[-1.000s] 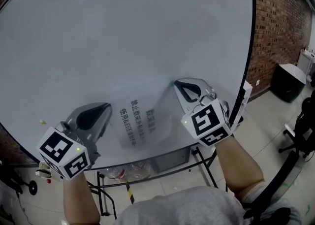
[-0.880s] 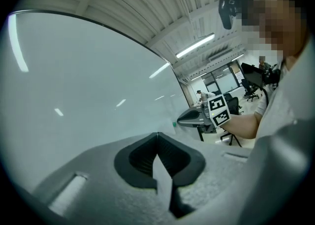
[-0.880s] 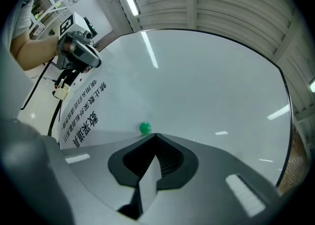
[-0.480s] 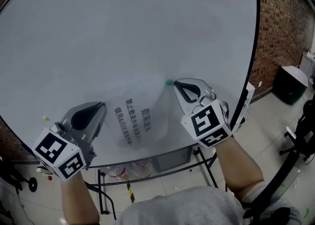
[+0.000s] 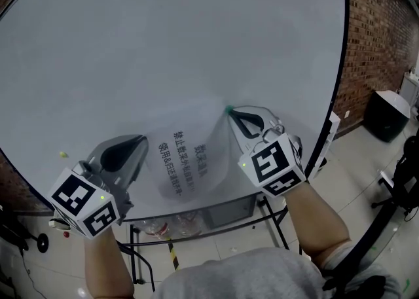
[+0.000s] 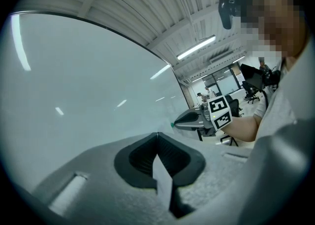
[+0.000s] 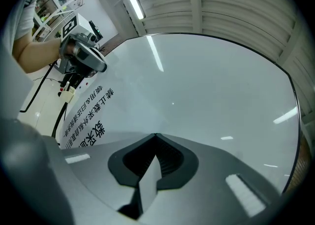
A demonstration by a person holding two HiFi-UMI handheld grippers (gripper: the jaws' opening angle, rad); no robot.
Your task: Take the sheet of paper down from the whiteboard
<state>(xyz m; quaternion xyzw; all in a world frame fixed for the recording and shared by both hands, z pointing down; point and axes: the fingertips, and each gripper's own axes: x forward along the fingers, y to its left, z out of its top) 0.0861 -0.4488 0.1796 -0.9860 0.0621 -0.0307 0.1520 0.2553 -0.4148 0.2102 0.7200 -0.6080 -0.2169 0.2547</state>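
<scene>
A white sheet of paper (image 5: pixel 186 160) with black printed characters lies against the big whiteboard (image 5: pixel 170 42), low down between my two grippers. My left gripper (image 5: pixel 140 140) is shut on the sheet's left edge, and a strip of paper shows between its jaws in the left gripper view (image 6: pixel 157 134). At the sheet's upper right corner my right gripper (image 5: pixel 230 112) is shut on the paper (image 7: pixel 88 120), with its tip (image 7: pixel 155 135) beside a small green magnet (image 5: pixel 227 108).
A second small green magnet (image 5: pixel 63 155) sits on the board at the far left. Below the board are its tray and black stand legs (image 5: pixel 265 216). A brick wall (image 5: pixel 376 29), a black bin (image 5: pixel 386 108) and an office chair (image 5: pixel 400 173) stand to the right.
The left gripper dipped down and left, then came back right. The sheet shifted slightly with it. The right gripper edged a little up and left.
</scene>
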